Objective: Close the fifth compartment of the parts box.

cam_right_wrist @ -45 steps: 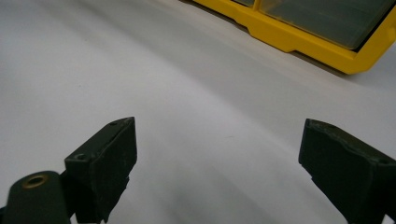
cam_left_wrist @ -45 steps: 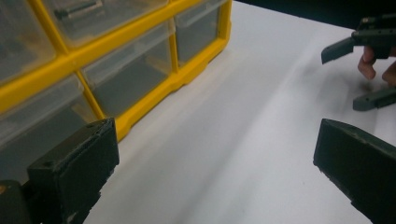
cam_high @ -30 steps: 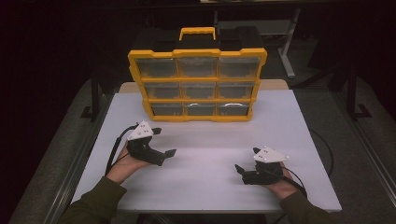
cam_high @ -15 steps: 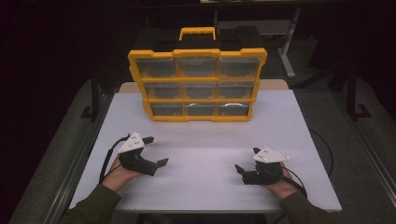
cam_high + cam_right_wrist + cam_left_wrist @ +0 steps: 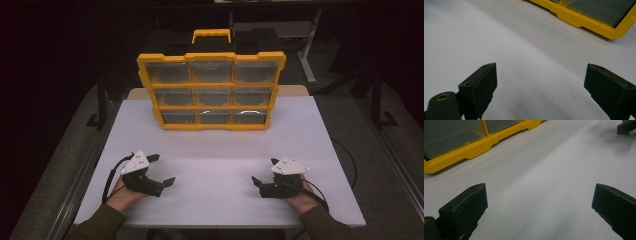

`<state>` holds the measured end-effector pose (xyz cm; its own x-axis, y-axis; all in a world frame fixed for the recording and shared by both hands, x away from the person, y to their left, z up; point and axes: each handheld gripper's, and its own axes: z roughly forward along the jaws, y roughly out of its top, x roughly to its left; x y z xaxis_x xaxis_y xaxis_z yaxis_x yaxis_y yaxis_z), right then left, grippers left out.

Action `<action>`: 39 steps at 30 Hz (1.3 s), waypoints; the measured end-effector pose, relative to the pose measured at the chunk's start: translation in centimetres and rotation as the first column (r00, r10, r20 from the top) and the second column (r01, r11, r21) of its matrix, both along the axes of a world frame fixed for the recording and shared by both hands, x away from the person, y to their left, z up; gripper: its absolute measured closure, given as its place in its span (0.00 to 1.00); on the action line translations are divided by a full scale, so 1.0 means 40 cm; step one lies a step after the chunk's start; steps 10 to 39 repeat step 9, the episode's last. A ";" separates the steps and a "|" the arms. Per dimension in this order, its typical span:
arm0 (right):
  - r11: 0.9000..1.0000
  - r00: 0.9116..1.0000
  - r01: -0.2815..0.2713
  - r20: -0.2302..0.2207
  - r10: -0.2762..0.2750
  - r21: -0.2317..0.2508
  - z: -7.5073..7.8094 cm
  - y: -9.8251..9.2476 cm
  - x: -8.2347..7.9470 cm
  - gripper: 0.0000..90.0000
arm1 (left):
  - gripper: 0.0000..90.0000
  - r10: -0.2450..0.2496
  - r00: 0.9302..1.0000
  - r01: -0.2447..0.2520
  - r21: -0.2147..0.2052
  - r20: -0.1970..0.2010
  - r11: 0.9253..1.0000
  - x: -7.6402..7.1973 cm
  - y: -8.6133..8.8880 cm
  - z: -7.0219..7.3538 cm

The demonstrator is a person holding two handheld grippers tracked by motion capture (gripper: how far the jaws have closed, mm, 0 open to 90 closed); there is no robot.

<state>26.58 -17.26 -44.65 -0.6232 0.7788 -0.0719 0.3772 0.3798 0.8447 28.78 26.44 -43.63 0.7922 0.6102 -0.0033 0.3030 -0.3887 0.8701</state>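
Observation:
A yellow organizer case (image 5: 211, 90) with clear drawers and a handle on top stands upright at the back middle of the white table (image 5: 220, 145). My left gripper (image 5: 162, 169) sits low over the near left of the table, jaws open and empty, pointing right. My right gripper (image 5: 264, 171) rests at the near right, open and empty, facing left. In the left gripper view, the left gripper (image 5: 540, 195) spans bare tabletop with the case's bottom edge (image 5: 474, 147) at upper left. In the right gripper view, the right gripper (image 5: 541, 75) frames bare table, with the case (image 5: 584, 22) at upper right.
A jaw of the other gripper (image 5: 626, 127) pokes in at the top right of the left gripper view. Dark floor and metal frame legs (image 5: 310, 55) surround the table. Cables trail from both grippers toward the near edge.
My left hand has come down and back toward the near left edge of the table. The right hand and the case have stayed put.

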 end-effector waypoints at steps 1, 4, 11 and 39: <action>1.000 1.000 0.000 0.000 0.000 0.000 0.000 0.000 0.000 0.12 | 0.00 -0.002 1.000 0.002 0.004 -0.006 1.000 -0.002 0.003 -0.004; 1.000 1.000 -0.002 -0.001 0.002 -0.003 -0.001 0.000 0.000 0.12 | 0.00 -0.002 1.000 0.002 0.019 -0.018 1.000 -0.005 0.005 -0.017; 1.000 1.000 -0.001 -0.003 0.001 -0.003 -0.002 0.002 0.000 0.12 | 0.00 -0.003 1.000 0.004 0.022 -0.022 1.000 -0.001 0.004 -0.019; 1.000 1.000 -0.001 -0.003 0.001 -0.003 -0.002 0.002 0.000 0.12 | 0.00 -0.003 1.000 0.004 0.022 -0.022 1.000 -0.001 0.004 -0.019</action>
